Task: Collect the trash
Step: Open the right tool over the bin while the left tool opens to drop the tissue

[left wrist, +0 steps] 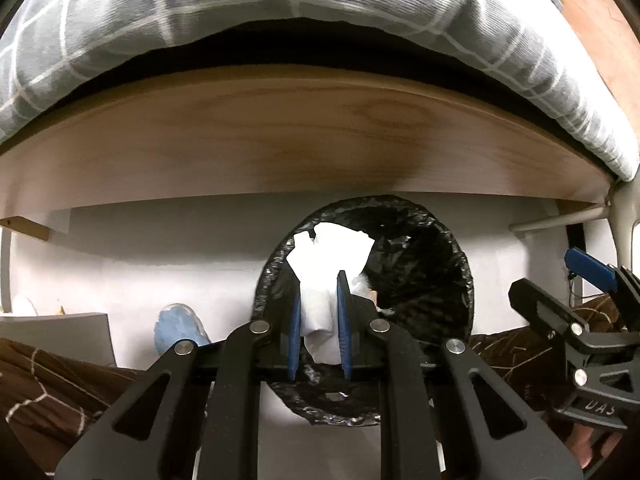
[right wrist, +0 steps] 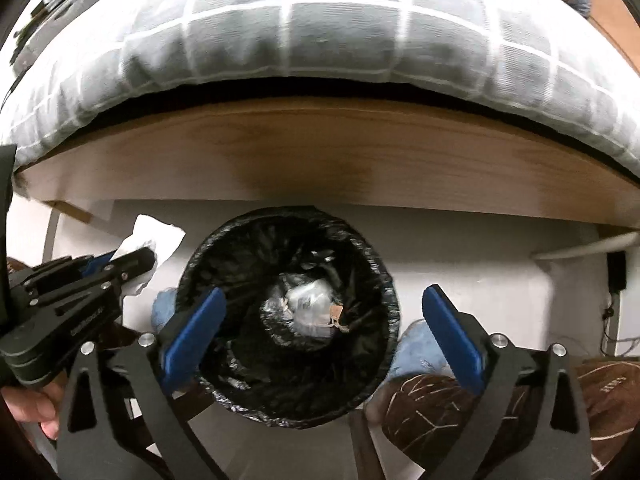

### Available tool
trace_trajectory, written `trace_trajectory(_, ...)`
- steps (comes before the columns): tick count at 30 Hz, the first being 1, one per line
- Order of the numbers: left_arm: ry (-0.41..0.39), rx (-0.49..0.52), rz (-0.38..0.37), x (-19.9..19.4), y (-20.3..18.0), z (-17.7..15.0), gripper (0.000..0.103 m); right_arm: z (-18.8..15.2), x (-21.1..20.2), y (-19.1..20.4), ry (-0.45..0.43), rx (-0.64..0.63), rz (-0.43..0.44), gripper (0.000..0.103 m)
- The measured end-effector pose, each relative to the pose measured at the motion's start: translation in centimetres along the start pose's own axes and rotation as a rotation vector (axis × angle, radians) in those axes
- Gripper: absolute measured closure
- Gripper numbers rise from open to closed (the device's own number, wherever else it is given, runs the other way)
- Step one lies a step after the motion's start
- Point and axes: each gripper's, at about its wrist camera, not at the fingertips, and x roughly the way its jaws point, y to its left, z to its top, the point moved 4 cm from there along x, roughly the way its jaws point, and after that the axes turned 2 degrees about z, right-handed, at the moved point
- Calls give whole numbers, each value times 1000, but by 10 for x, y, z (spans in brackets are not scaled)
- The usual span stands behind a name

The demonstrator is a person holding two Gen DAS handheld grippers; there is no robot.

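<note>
My left gripper [left wrist: 320,280] is shut on a crumpled white tissue [left wrist: 332,252], which hangs over the near left part of a round bin with a black liner [left wrist: 452,280]. In the right wrist view the same gripper [right wrist: 132,260] and tissue [right wrist: 156,236] sit just left of the bin's rim [right wrist: 208,248]. My right gripper [right wrist: 324,296] is open over the bin's mouth, with nothing between its blue pads. Crumpled clear plastic and scraps [right wrist: 308,308] lie at the bottom of the bin. The right gripper [left wrist: 556,280] also shows at the right edge of the left wrist view.
A bed with a grey checked cover [right wrist: 320,40] and a wooden side board [right wrist: 320,152] runs just behind the bin. Blue slippers [left wrist: 180,324] [right wrist: 416,352] and brown patterned fabric [right wrist: 440,408] flank the bin on the white floor. A pale metal leg [left wrist: 624,216] stands at the right.
</note>
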Motion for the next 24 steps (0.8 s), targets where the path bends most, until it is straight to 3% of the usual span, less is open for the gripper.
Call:
trace_trajectory(4,6,8,-12,1,-7,-2,88,-1,-9,-15,-15,4,-41,8)
trace_trajectory(17,17,48,-15,8,-52,-12,88,-5,-28,-53,-94,42,-61,8)
trace_trajectory(24,34,64,-25,16,-70,-17,88,-10,-21,-66,-81,60,-79,8)
